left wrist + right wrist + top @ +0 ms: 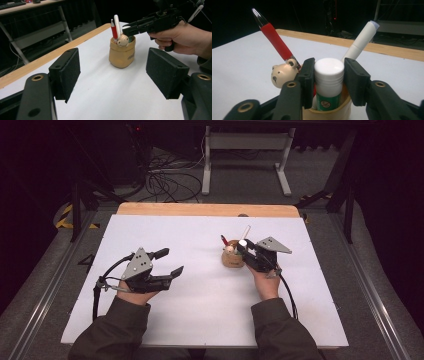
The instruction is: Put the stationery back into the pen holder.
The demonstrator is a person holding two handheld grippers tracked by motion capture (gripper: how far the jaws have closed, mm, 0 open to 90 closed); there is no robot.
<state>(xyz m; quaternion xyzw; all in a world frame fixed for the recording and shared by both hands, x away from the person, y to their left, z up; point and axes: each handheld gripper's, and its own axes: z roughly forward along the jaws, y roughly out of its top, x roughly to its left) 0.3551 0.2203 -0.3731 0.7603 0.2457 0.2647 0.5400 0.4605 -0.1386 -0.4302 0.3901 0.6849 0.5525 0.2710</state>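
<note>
1. Right, my right gripper (329,75) sits over the tan holder (233,259), its jaws either side of a glue stick (329,82) standing upright in it.
2. The glue stick has a white ribbed cap and a green label below; its lower body is hidden inside the holder.
3. The left pad lies against the cap; on the right I see a slight gap, so I count the jaws as loose around it and not clamping.
4. The holder is a soft, rounded tan pot with a small bear head (284,73) on its rim, standing right of the white table's (200,320) middle.
5. A red-grip pen (275,42) and a white marker (362,42) lean out of it, tilted apart.
6. My left gripper (167,265) rests well apart on the table's left, jaws wide and empty, facing the holder.
</note>
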